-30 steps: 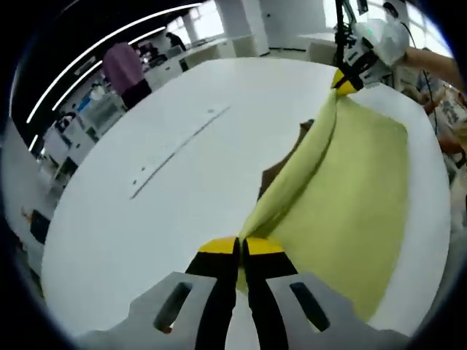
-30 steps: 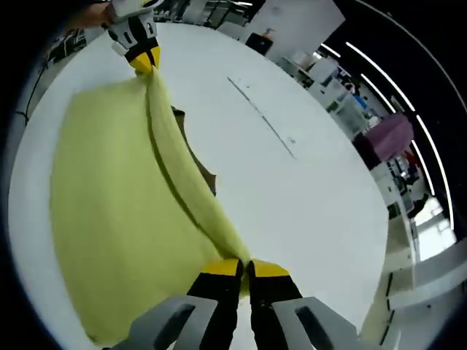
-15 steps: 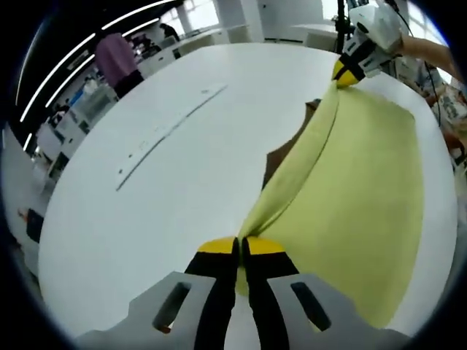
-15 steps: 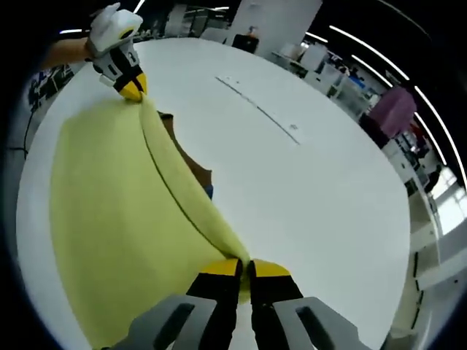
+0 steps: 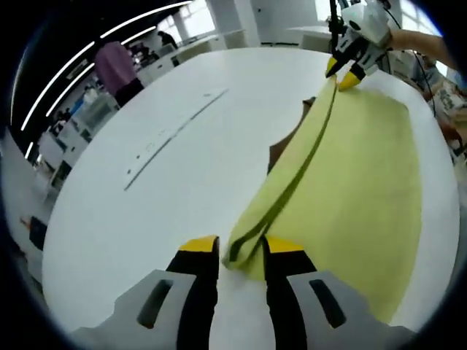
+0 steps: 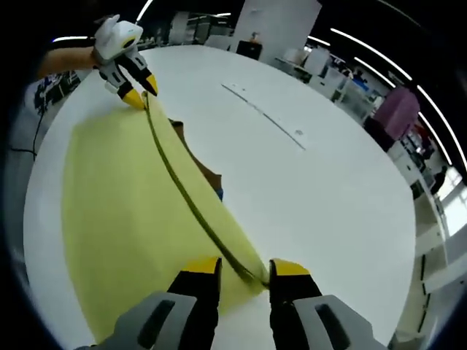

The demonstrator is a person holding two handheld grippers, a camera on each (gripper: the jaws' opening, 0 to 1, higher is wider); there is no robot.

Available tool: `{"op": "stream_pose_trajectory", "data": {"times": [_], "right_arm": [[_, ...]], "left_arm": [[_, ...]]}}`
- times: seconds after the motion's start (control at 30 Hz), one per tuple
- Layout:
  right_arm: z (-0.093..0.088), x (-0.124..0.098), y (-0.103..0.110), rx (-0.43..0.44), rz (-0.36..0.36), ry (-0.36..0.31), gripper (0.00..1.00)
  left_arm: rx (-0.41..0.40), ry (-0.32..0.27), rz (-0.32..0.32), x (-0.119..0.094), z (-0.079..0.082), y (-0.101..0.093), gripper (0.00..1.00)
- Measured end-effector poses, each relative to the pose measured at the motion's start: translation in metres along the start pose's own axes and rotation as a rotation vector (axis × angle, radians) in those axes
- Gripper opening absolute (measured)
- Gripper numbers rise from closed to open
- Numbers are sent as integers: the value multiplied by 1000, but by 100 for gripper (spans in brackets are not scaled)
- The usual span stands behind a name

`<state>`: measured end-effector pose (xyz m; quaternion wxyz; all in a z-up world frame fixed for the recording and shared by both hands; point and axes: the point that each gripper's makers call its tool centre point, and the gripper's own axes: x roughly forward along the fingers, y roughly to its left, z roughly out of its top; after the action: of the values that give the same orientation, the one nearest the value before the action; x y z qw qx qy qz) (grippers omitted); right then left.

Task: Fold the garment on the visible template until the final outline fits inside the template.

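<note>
A yellow-green garment (image 5: 350,182) lies folded on the white table (image 5: 146,211), its doubled edge running from between my left jaws up to the far right. My left gripper (image 5: 242,249) is open, the garment's near corner lying loose between its fingers. The right gripper (image 5: 346,69) stands open at the far corner. In the right gripper view the garment (image 6: 124,211) spreads to the left, and my right gripper (image 6: 245,270) is open over its near corner. The left gripper (image 6: 135,86) is open at the far end. A brown template (image 6: 195,159) peeks out from under the fold (image 5: 281,149).
A thin line of marks (image 5: 175,131) runs across the white table (image 6: 321,197). A person in a pink top (image 5: 117,69) stands beyond the table's far edge, among benches. A sleeve and hand (image 5: 423,47) hold the right gripper.
Both grippers were shut on the garment's folded edge and have opened, letting it go. The lifted fold has dropped flat onto the table.
</note>
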<state>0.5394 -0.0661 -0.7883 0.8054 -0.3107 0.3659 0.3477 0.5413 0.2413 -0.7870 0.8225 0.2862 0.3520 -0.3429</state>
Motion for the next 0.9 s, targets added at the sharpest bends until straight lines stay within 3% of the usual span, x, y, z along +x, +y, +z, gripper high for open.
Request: {"op": "stream_pose_trajectory", "data": {"times": [0.1, 0.2, 0.4, 0.5, 0.57, 0.63, 0.77, 0.83, 0.9], "right_arm": [[-2, 1, 3, -51, 1, 5, 22], [-7, 3, -1, -95, -29, 26, 15], [-6, 6, -10, 11, -63, -15, 1], [-2, 6, -17, 133, -79, -45, 0], [1, 7, -20, 293, -79, -71, 0], [2, 8, -23, 392, -82, -91, 0], [-10, 11, -35, 449, -152, -56, 6], [-16, 12, -38, 519, -177, -42, 9], [-19, 12, -40, 570, -183, -42, 10]], "left_arm": [[17, -2, 21, 1, -1, 2, 20], [29, -7, 61, 2, -2, 9, 16], [47, -36, 73, 2, 2, 11, 3], [-71, -63, 89, 3, 4, 16, 3], [-161, -68, 97, 5, 2, 20, 4], [-237, -72, 120, 6, -1, 22, 5], [-380, -75, 147, 9, -9, 26, 6], [-373, -68, 167, 8, -13, 28, 6], [-453, -92, 164, 7, -13, 27, 6]]}}
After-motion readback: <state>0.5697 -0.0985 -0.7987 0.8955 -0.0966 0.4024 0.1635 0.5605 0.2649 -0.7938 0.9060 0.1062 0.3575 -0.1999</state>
